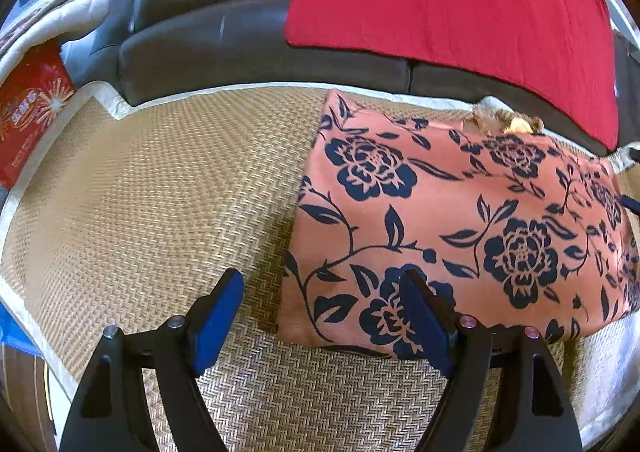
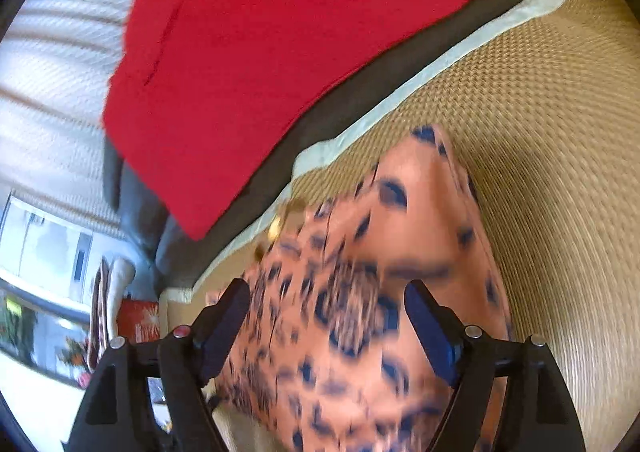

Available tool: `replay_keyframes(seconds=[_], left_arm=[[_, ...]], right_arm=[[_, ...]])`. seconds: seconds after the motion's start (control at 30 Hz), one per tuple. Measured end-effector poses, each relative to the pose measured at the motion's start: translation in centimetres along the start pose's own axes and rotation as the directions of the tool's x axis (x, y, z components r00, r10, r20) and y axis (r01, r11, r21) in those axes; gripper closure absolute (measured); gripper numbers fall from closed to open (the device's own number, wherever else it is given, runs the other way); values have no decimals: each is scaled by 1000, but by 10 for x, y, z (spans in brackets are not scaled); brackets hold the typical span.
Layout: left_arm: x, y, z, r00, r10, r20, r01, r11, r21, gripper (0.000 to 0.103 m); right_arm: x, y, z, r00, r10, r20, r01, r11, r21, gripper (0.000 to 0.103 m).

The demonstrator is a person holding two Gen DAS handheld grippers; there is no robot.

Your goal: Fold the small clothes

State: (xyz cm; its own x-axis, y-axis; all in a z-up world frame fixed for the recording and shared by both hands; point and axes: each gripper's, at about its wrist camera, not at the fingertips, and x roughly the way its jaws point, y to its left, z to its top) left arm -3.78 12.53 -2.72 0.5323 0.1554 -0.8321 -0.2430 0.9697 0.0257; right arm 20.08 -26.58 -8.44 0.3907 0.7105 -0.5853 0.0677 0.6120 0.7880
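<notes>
Woven straw matting (image 1: 160, 180) with a pale cloth border covers the wide seat where the work goes on, and behind it runs a dark grey leather sofa back (image 1: 208, 32) with a red quilted cloth (image 1: 440, 0) draped over it. At the far left of the left wrist view stands a red box with a firework print (image 1: 28, 116).

On the mat lies the garment in hand, a salmon-pink cloth with a navy flower print (image 1: 460, 220). It lies as a flat, roughly square packet with straight left and near edges, so by my reading a fold is already laid. Something tan and frilled peeks out at its far edge; what it is I cannot tell.

If another fold is wanted, it would go best by taking the two near corners through all layers, lifting just clear of the mat, carrying both sides over evenly, and setting edge onto edge before letting go.

The left gripper (image 1: 322, 316) points steeply down at the packet's near left corner. Its fingers stand wide apart and hold nothing, one above bare mat, the other above the print; contact with the cloth cannot be judged.

The right gripper (image 2: 326, 326) is rolled, so its view is tilted and blurred. Its fingers are likewise spread wide and empty, the cloth visible beyond the gap.
</notes>
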Motion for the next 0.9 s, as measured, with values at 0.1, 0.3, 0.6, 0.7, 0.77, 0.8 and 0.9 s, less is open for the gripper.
replay_keyframes(seconds=[0.1,0.3,0.6,0.7,0.77,0.8,0.9], left_arm=[[-5,4,-1,1000,6,4,-6,1000,-14,22],[23,5,-4,999,36,-15,-36,999,6,22],[-11,2,-9,999,28,31,-29,1000,4,22],[-25,2,-11,998,36,55,-36,999,-3,22],[-32,2,-12,997,42,61,-42,999,-9,22],[-36,1,-13,997,44,62,-44,999,-10,22],[-46,-2,-14,996,47,74,-46,999,-12,22]], right_arm=[[27,-24,26,999,-44,-12,45,998,42,21],[9,-24,21,999,15,35,-18,995,98,21],[-14,-22,-37,997,-74,13,74,997,-26,17],[-38,-3,-51,993,-88,80,94,993,-75,17],[-54,11,-71,997,-13,81,24,990,-136,17],[-54,13,-79,997,0,71,11,988,-153,16],[-39,-4,-94,991,-122,57,131,972,-193,17]])
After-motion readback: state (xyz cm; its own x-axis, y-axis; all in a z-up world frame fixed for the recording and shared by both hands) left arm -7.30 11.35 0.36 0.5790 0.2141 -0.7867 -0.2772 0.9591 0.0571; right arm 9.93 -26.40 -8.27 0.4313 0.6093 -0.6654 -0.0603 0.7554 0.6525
